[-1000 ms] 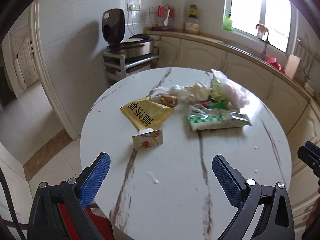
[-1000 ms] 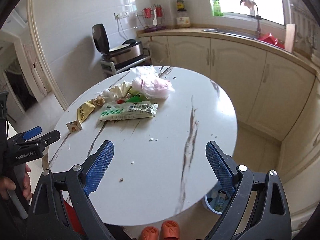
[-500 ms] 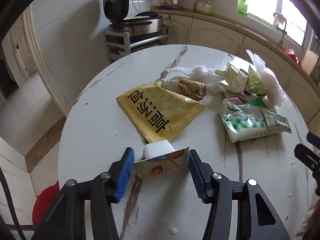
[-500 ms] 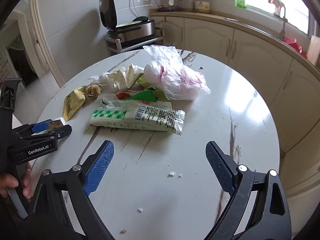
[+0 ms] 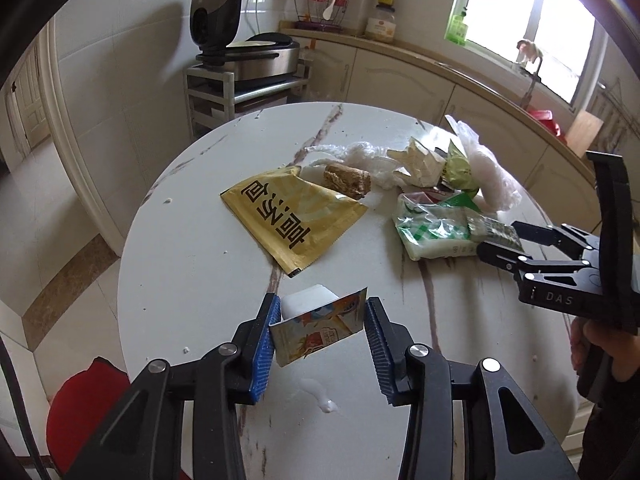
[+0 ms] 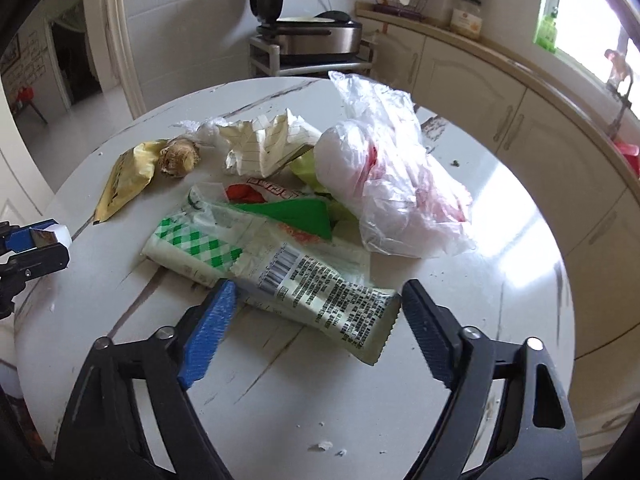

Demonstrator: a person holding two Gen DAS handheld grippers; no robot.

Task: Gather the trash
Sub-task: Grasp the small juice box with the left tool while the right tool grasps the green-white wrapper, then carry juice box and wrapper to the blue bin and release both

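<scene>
Half of the small white cup (image 5: 305, 299) hides behind its peeled lid, pinched by the closing left gripper (image 5: 320, 330) at the table's (image 5: 192, 240) near edge. The right gripper (image 6: 316, 312) closes around the green-checked wrapper (image 6: 256, 256), pads not yet touching.

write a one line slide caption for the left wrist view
Left claw closing around a small yogurt cup on the marble table, trash beyond.

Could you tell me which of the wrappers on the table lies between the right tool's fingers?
The long green-checked wrapper with the barcode; the right tool is closing around its end, while the yellow wrapper lies far left.
</scene>
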